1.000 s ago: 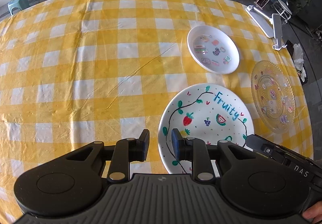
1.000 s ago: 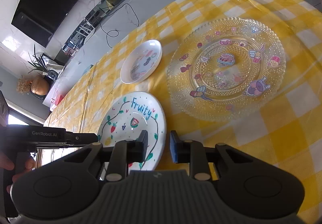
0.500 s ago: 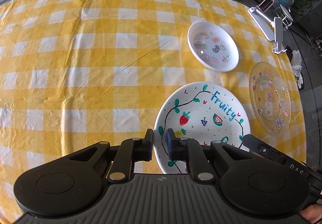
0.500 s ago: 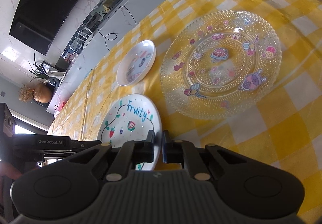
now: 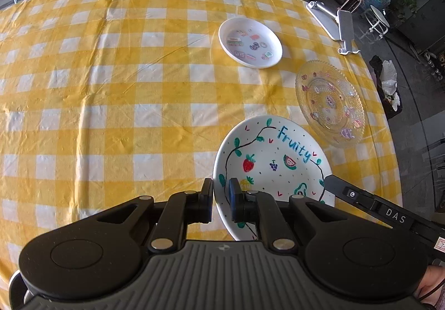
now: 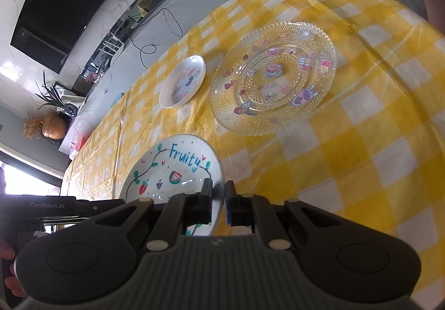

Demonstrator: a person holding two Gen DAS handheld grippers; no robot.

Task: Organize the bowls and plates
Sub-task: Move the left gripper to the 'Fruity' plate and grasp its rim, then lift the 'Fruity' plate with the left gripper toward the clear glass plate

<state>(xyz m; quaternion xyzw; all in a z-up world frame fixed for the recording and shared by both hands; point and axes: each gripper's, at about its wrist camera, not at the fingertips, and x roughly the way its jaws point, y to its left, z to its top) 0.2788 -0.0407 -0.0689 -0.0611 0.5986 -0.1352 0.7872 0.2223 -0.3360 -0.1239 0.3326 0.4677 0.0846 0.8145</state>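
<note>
Grippers both clamp the Fruity plate: left gripper on its left rim, right gripper on its right rim; glass plate and bowl rest apart on the checked counter.

- The left gripper pinches the near-left rim of the Fruity plate.
- The right gripper's tip meets that plate's right rim.
- Farther right lies a glass plate.
- A white bowl sits beyond, on the checked tablecloth.
</note>
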